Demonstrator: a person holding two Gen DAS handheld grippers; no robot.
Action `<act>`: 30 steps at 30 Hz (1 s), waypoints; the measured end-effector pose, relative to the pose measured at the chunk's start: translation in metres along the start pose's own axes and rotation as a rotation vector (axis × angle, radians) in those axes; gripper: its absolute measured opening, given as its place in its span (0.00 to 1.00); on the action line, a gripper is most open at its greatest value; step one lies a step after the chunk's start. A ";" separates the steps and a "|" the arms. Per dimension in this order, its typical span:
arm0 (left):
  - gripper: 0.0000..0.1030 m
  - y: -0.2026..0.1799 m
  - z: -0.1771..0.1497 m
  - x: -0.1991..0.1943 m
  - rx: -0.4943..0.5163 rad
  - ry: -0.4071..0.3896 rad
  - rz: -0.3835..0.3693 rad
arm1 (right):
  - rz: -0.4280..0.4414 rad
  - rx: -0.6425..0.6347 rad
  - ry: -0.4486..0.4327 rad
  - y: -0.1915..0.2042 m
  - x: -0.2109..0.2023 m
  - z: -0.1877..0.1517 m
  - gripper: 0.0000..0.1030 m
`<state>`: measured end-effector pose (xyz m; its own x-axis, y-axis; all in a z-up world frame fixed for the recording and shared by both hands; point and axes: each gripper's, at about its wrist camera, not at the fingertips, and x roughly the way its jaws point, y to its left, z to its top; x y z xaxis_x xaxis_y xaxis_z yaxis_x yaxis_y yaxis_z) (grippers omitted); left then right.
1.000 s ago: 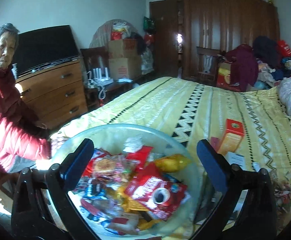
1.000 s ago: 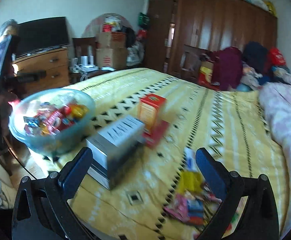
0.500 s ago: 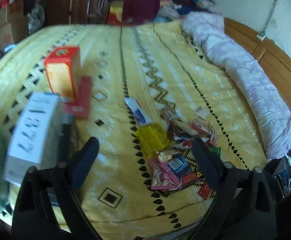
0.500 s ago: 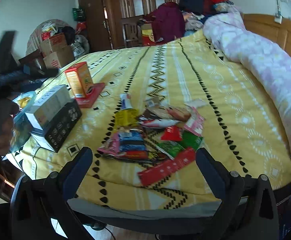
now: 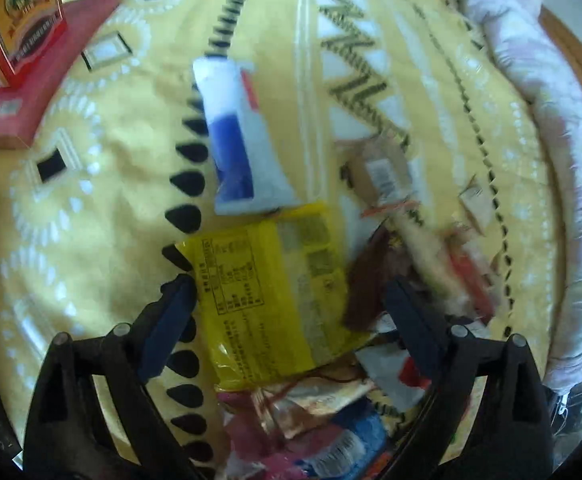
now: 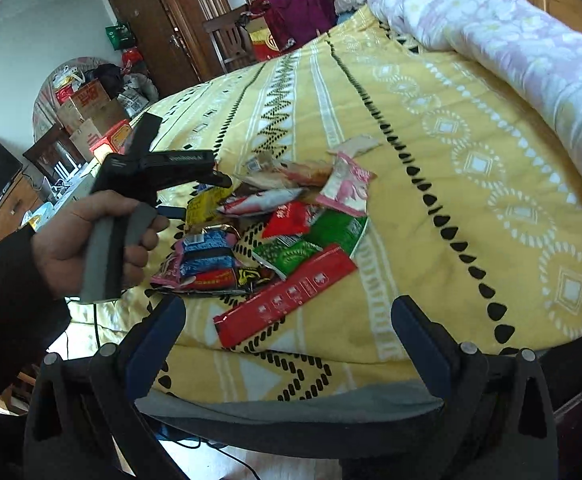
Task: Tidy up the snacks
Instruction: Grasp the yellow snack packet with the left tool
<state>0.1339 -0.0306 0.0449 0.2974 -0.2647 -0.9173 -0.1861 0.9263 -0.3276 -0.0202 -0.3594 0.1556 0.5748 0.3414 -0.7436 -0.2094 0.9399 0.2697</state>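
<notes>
Left tool point(image 5: 287, 300): jaws spread wide, having just been opening again after a brief narrowing; nothing gripped. It points steeply down over a flat yellow plastic snack packet point(image 5: 271, 292), which lies between the two blue pads but clear of both, on the yellow patterned bedspread point(image 5: 103, 208). The packet's long axis runs roughly along the tool's pointing direction, away from the camera, so the jaws straddle its shorter width; judged a workable approach if the tool drops straight down. Just beyond the packet lies a white, blue and red soft pouch point(image 5: 239, 136), near but apart from it; brown and red wrappers crowd the right pad side. Right tool point(image 6: 287, 332): also wide open and empty, hanging off the bed edge short of the pile of mixed snack wrappers point(image 6: 279, 232), with a long red sachet point(image 6: 287, 296) nearest to it. The left tool is therefore the nearer one to the packet. View differences: the left wrist view shows the packet's fit between the pads, though blurred. The right wrist view shows the hand point(image 6: 91, 240) gripping the left tool's grey handle, the spread of the pile, and a rolled pale floral quilt point(image 6: 511, 48) along the far side. Whether the pads touch the bedspread cannot be told.
</notes>
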 end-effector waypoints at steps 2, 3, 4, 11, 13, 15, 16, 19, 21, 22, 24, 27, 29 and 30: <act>0.92 0.009 -0.004 -0.004 0.033 -0.030 -0.004 | 0.001 0.008 0.004 -0.003 0.003 -0.003 1.00; 0.85 0.011 -0.008 -0.008 0.045 -0.042 0.005 | 0.002 0.009 0.008 -0.004 0.004 -0.004 1.00; 0.81 0.013 -0.012 -0.013 0.048 -0.050 0.005 | 0.004 0.010 0.010 -0.004 0.005 -0.005 1.00; 0.59 0.047 -0.029 -0.042 0.034 -0.086 0.036 | 0.021 0.026 0.022 -0.004 0.009 -0.007 1.00; 0.59 0.047 -0.030 -0.041 0.055 -0.085 0.047 | 0.027 0.023 0.028 -0.002 0.011 -0.008 1.00; 0.61 0.043 -0.029 -0.038 0.078 -0.086 0.053 | 0.032 0.016 0.035 0.001 0.014 -0.009 1.00; 0.63 0.042 -0.029 -0.037 0.086 -0.085 0.054 | 0.034 0.013 0.039 0.002 0.015 -0.009 1.00; 0.67 0.031 -0.026 -0.032 0.105 -0.091 0.056 | 0.035 0.014 0.046 0.002 0.018 -0.009 1.00; 0.70 0.022 -0.027 -0.033 0.138 -0.105 0.074 | 0.034 0.021 0.050 0.001 0.018 -0.010 1.00; 0.72 0.018 -0.027 -0.031 0.159 -0.103 0.088 | 0.032 0.024 0.051 0.000 0.017 -0.010 1.00; 0.75 0.018 -0.027 -0.022 0.186 -0.078 0.117 | 0.022 0.027 0.055 -0.002 0.019 -0.009 1.00; 0.76 0.022 -0.025 -0.016 0.199 -0.085 0.125 | 0.014 0.028 0.059 -0.005 0.020 -0.009 1.00; 0.72 0.023 -0.025 -0.019 0.209 -0.100 0.130 | 0.014 0.023 0.063 -0.005 0.022 -0.007 1.00; 0.70 0.025 -0.026 -0.021 0.205 -0.108 0.133 | 0.013 0.020 0.064 -0.005 0.022 -0.006 1.00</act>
<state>0.0989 -0.0093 0.0502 0.3838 -0.1173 -0.9159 -0.0395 0.9889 -0.1433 -0.0111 -0.3564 0.1341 0.5206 0.3535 -0.7771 -0.2007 0.9354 0.2911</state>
